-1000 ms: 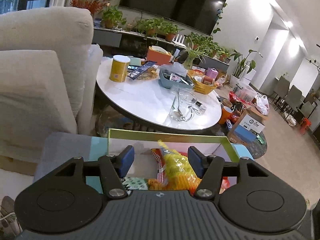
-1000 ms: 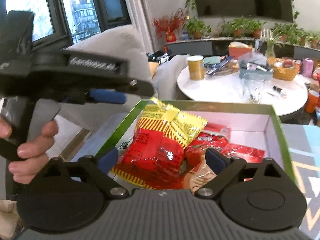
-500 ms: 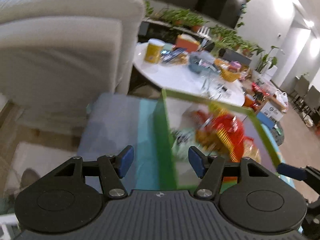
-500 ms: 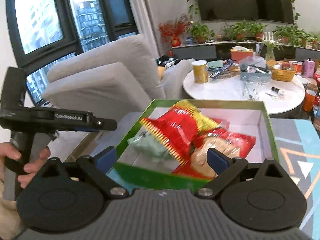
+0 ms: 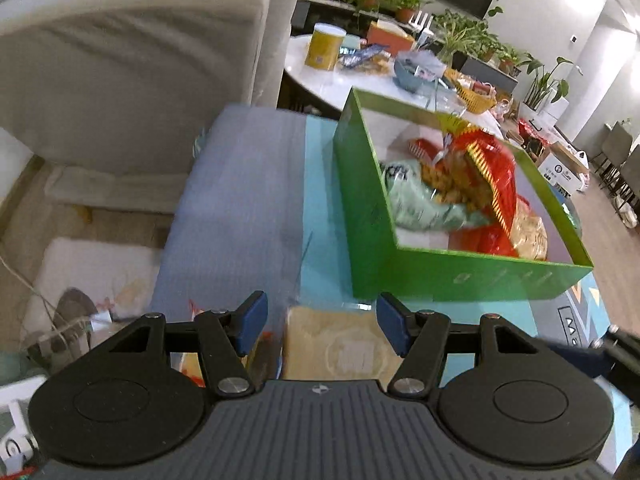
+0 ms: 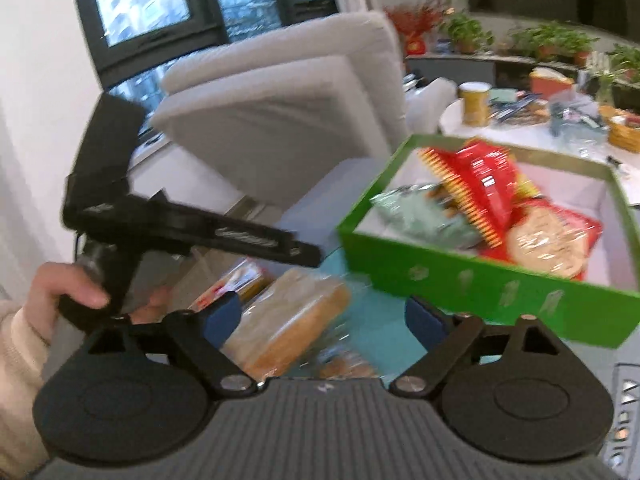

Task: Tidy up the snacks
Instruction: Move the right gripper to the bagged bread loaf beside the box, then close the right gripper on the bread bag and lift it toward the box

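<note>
Both my grippers have swung off the green cardboard box (image 5: 372,208) of snack packets, now at two o'clock. Left gripper (image 5: 318,330) gapes over a bagged bread loaf (image 5: 340,348); right gripper (image 6: 324,320) is closing, gripping nothing.

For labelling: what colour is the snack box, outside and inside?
Snack box: bright green outside, white inside; right wrist view shows it best.

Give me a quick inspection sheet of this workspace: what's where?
Surface: blue and grey patterned mat.
Job's things: open green cardboard box holding red, yellow and pale green snack bags; clear-wrapped sliced bread loaf on the mat outside it.
Clutter: round white table crowded with a yellow canister, basket and packets.
Grippers: left gripper open above the loaf; right gripper open, jaws closing, nothing gripped.
Cables: thin cord on the floor.
Surroundings: grey sofa, potted plants, windows.
</note>
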The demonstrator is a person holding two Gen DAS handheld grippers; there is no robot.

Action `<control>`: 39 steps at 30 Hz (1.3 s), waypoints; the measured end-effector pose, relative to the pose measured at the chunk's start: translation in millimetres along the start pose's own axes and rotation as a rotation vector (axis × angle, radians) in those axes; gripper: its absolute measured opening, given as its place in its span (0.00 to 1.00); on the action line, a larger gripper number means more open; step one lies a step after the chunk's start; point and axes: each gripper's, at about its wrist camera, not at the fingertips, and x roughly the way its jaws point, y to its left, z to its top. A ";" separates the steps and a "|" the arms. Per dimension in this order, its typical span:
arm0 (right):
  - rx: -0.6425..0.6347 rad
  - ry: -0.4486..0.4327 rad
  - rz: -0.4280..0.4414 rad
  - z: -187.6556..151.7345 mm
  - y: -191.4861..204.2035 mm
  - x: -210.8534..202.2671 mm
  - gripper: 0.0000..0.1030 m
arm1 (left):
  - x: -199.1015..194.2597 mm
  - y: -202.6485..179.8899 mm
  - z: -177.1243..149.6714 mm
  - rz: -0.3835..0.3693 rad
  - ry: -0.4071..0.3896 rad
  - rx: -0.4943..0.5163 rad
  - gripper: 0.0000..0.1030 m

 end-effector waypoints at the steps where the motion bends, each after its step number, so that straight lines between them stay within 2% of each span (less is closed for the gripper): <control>1: -0.005 0.007 0.008 -3.0 4.6 1.9 0.84 | 1.5 3.4 -0.5 -0.015 0.010 -0.015 0.56; 3: -0.017 0.029 0.033 -6.8 12.2 7.6 0.80 | 4.5 6.5 -3.1 -0.044 0.029 -0.025 0.56; 9: 0.004 0.084 0.067 -17.1 18.8 25.9 0.72 | 17.1 7.6 -3.2 -0.051 0.053 -0.028 0.57; 15: 0.036 0.131 0.084 -19.1 18.0 43.7 0.72 | 22.0 18.0 -4.4 -0.100 0.074 -0.059 0.59; 21: 0.026 0.147 0.077 -15.8 22.0 60.2 0.73 | 24.1 8.5 -7.7 -0.088 0.055 0.022 0.65; 25: 0.020 0.154 0.072 -18.2 24.2 66.1 0.74 | 24.5 9.5 -7.6 -0.104 0.056 0.034 0.65; 28: 0.004 0.160 0.078 -18.5 25.2 69.0 0.75 | 24.1 10.5 -7.0 -0.115 0.066 0.040 0.64; 30: -0.005 0.165 0.090 -17.2 24.9 68.8 0.75 | 24.0 12.7 -6.1 -0.130 0.074 0.039 0.59; 35: -0.023 0.159 0.082 -17.8 26.2 73.6 0.76 | 22.6 23.2 -4.3 -0.153 0.094 -0.015 0.50; 39: -0.042 0.152 0.058 -15.8 26.3 79.7 0.76 | 22.0 29.0 -5.5 -0.169 0.093 -0.036 0.47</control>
